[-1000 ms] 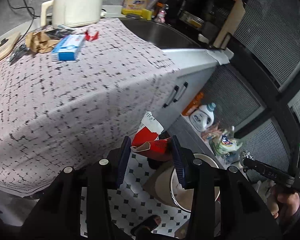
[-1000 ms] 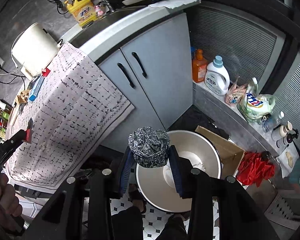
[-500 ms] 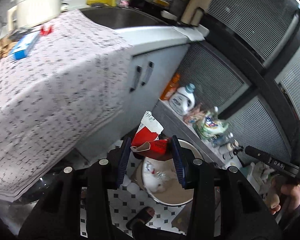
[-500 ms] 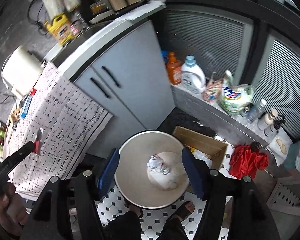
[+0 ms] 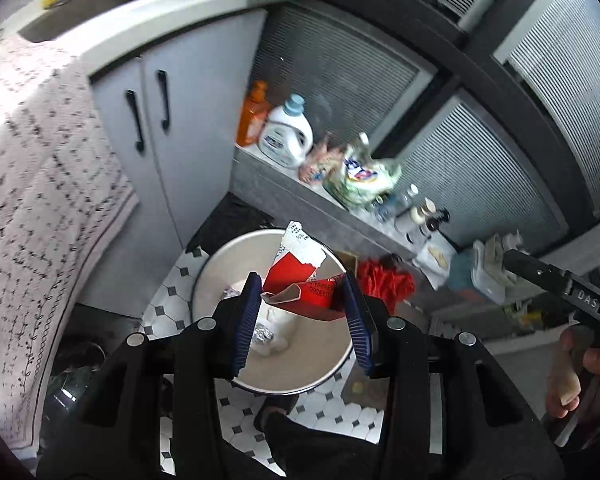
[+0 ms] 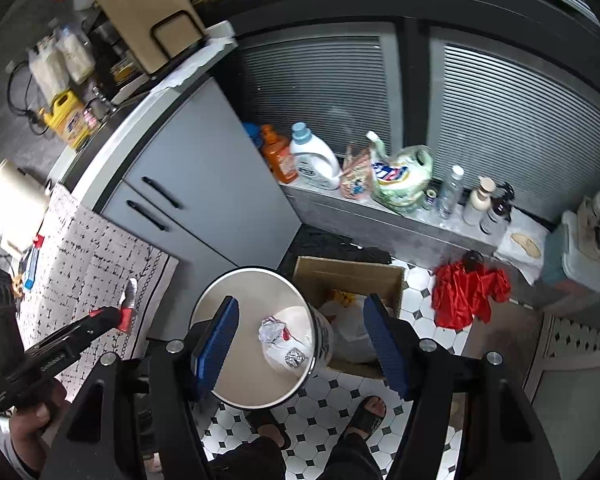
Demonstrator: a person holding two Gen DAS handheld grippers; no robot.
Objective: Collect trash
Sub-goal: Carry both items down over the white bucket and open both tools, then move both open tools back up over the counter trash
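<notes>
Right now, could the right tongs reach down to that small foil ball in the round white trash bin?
Probably yes. The right tongs are open, empty and poised over the round white trash bin. The small foil ball lies uncovered on the bottom beside crumpled paper; only the bin's depth might hinder.

Tiled floor [image 6: 420,316] — bin [image 6: 236,396], cardboard box [image 6: 348,276], red cloth [image 6: 466,294] on it.

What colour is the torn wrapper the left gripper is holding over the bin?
Red and white torn wrapper, clearest in the left wrist view.
</notes>
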